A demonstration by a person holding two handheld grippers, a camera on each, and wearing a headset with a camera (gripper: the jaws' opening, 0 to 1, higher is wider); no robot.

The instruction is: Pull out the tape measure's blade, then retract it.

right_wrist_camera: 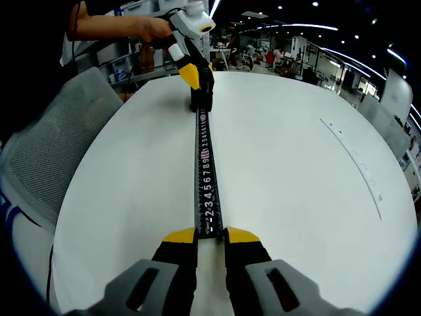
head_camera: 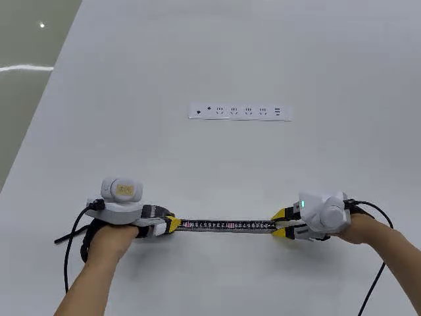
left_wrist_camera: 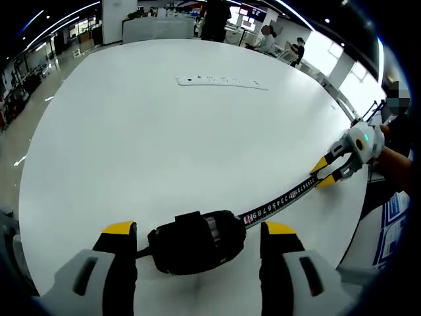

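A black tape measure case (left_wrist_camera: pixel 194 242) rests on the white table between the yellow-tipped fingers of my left gripper (left_wrist_camera: pixel 199 229), which is shut on it. Its black blade (head_camera: pixel 227 225) with white numbers stretches flat across the table to my right gripper (right_wrist_camera: pixel 210 235), shut on the blade's end. In the head view the left gripper (head_camera: pixel 172 224) is at the lower left and the right gripper (head_camera: pixel 279 223) at the lower right, facing each other. From the right gripper view the blade (right_wrist_camera: pixel 206 171) runs straight away to the case (right_wrist_camera: pixel 200 99).
A white power strip (head_camera: pixel 240 112) lies flat on the table (head_camera: pixel 217 164) beyond the blade, well apart from it. Black cables trail from both grippers toward the near edge. A grey mesh chair (right_wrist_camera: pixel 59 151) stands beside the table.
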